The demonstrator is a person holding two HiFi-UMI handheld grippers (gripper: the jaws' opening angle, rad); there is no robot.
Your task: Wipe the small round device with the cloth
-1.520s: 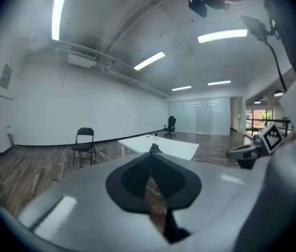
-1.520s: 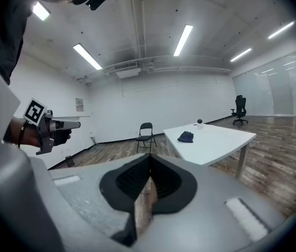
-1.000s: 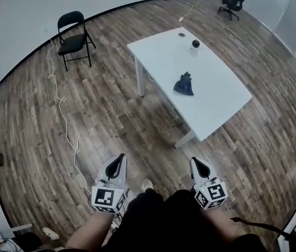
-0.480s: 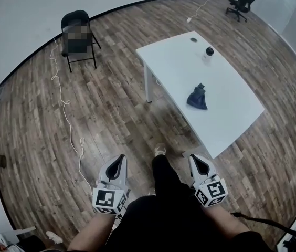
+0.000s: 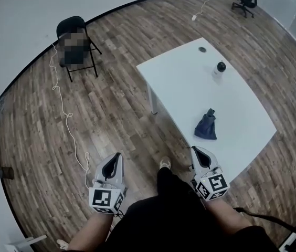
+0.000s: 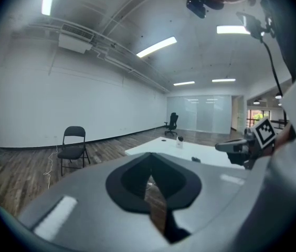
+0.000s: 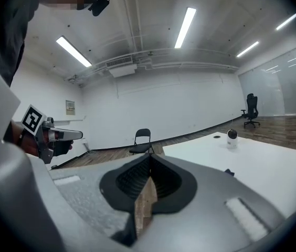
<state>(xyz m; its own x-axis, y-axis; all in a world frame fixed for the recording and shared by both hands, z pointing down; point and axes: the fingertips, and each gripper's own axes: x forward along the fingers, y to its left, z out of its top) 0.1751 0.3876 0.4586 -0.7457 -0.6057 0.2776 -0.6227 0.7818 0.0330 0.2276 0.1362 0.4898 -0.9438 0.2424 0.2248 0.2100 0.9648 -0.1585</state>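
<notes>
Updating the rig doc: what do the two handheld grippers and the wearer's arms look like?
The left gripper and right gripper are light grey shells, each tapering to a claw with black inner padding. Each has a white cube with black square markers at its rear. The forearms have no sleeves and the clothing is black. A dark cable runs beside the right one.

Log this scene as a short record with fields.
table: white rectangular table
cloth: dark blue crumpled cloth, lying on the table
device: small round black-and-white device, standing farther back, apart from the cloth
left gripper: shut, empty, over the wooden floor
right gripper: shut, empty, by the table's near edge
</notes>
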